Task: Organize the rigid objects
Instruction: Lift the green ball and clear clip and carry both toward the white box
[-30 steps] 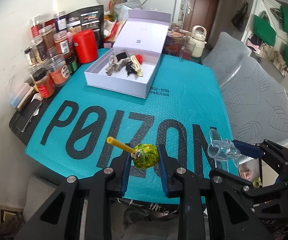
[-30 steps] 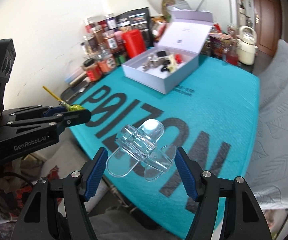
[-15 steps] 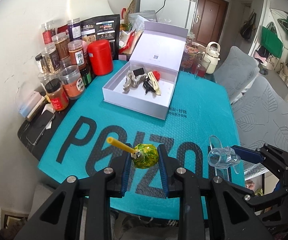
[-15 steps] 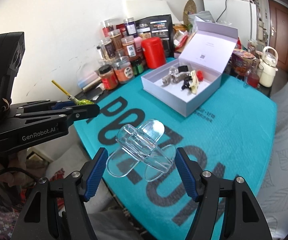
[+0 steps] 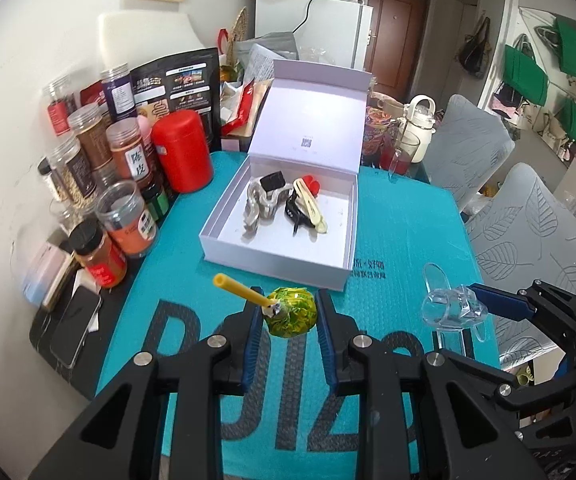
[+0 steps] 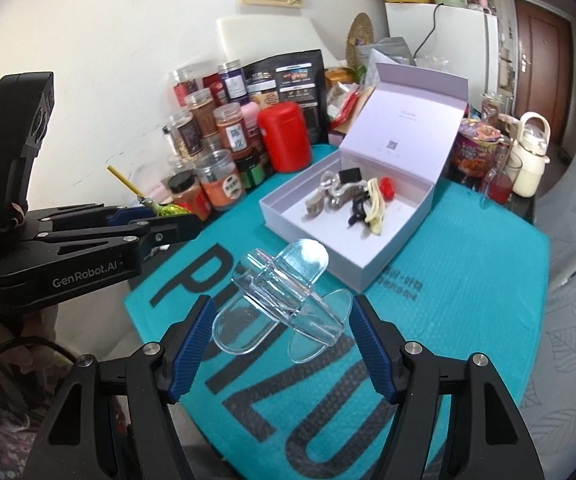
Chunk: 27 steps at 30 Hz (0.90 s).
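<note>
My left gripper (image 5: 288, 320) is shut on a yellow-green wrapped lollipop (image 5: 292, 312) with a yellow stick, held above the teal mat just in front of the open white box (image 5: 279, 256). My right gripper (image 6: 283, 316) is shut on a clear plastic clip (image 6: 279, 292), also above the mat in front of the box (image 6: 368, 268). The box holds several hair clips (image 5: 275, 200) and small items. In the left wrist view the right gripper and clear clip (image 5: 452, 308) are at the right. In the right wrist view the left gripper and lollipop (image 6: 167, 210) are at the left.
Several spice jars (image 5: 127, 224) and a red canister (image 5: 183, 152) stand along the table's left side. A phone (image 5: 75, 324) lies at the left edge. A cup noodle tub (image 6: 480, 148), a glass and a white kettle (image 6: 528, 160) stand behind the box. Grey chairs (image 5: 528, 240) are at the right.
Both grippers have moved forward toward the white box while still holding the lollipop and the clear clip; the box now looks larger and closer.
</note>
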Each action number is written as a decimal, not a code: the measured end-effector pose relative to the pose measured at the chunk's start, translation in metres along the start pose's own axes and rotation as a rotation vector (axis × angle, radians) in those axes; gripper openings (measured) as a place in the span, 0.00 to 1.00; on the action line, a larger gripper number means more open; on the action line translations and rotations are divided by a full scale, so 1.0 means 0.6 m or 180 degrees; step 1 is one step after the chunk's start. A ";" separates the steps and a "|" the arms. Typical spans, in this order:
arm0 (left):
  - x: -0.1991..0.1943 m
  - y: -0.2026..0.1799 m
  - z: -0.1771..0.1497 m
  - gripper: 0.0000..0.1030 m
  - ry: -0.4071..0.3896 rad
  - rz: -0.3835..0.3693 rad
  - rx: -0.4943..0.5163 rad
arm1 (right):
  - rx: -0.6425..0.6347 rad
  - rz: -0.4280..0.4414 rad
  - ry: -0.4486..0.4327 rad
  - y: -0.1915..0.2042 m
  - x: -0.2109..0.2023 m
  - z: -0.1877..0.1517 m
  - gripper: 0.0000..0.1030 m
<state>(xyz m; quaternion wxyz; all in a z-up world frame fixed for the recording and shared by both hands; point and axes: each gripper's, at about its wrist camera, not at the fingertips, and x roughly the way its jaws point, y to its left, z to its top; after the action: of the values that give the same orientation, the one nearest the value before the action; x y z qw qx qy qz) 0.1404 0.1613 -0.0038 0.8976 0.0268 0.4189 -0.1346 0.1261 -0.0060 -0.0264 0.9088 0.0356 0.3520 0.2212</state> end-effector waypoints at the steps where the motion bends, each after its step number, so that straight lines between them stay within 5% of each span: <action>1: 0.004 0.003 0.008 0.25 -0.0009 -0.0017 0.0017 | 0.0010 -0.0015 -0.0012 -0.001 0.003 0.007 0.67; 27: 0.150 0.049 0.205 0.25 -0.0142 -0.0277 0.0345 | 0.0259 -0.0368 -0.0246 -0.090 0.107 0.178 0.67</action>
<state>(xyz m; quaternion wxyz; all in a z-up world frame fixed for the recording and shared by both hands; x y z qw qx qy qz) 0.2951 0.1498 0.0059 0.8973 0.0541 0.3916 -0.1966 0.2585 -0.0173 0.0014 0.9308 0.0607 0.3268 0.1524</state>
